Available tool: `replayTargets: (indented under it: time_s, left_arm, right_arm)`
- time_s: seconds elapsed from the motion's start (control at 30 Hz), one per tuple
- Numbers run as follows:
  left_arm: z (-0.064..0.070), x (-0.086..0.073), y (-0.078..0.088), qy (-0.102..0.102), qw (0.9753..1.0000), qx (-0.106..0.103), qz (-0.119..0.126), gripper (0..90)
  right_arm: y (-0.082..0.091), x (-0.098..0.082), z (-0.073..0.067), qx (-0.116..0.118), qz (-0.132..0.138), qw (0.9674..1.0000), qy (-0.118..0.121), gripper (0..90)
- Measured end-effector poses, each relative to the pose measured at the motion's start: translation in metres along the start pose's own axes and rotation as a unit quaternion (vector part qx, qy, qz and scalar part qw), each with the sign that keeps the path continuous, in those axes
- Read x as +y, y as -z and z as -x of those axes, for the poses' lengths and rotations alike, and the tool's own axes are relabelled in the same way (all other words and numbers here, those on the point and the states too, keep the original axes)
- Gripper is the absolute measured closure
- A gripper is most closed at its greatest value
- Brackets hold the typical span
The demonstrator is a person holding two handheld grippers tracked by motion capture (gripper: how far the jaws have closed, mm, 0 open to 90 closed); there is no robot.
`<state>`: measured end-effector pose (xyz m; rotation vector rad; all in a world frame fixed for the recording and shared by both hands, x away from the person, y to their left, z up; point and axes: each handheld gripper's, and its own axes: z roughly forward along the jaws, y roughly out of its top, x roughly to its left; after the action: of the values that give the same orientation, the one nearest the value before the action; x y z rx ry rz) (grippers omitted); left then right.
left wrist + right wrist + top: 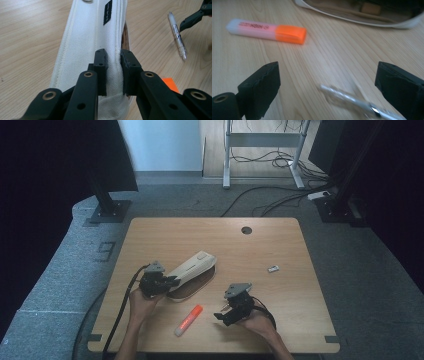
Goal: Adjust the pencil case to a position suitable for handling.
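Left gripper (172,281) held low at table level in the left hand (141,301), jaws pinched nearly together, pointing right and away. Right gripper (221,312) in the right hand (258,322), jaws spread wide, aimed left and down.

Little can be read here. The orange highlighter (265,31), lying on the table (317,62) beyond the right gripper's spread fingers (262,82), carries a line of dark print along its pale barrel, too blurred to make out. The white pencil case (92,37) has a small black label (107,12) sewn on ahead of the left gripper's fingers (101,65), with pale lettering too small to read. The clear pen (177,35), off to the side of those fingers, bears dark printed marks on its barrel, likewise unreadable.
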<state>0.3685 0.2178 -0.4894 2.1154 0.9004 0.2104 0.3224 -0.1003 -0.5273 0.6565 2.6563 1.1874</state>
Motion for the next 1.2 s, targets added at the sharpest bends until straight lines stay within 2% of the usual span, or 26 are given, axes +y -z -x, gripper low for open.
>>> replayTargets:
  time_s: [0.17,0.57,1.2]
  left_arm:
    - [0.000,0.000,0.000,0.000,1.0000,0.000,-0.001,76.3]
    - [0.001,0.000,-0.001,-0.001,1.0000,0.000,-0.002,76.3]
    - [0.000,0.000,-0.001,0.003,1.0000,-0.006,-0.004,76.2]
  right_arm:
    - [-0.013,0.010,-0.009,0.019,-0.002,0.9997,0.013,7.0]
    - [-0.035,0.024,-0.023,0.046,-0.011,0.9981,0.040,8.2]
    - [-0.064,0.046,-0.040,0.093,-0.024,0.9925,0.075,12.9]
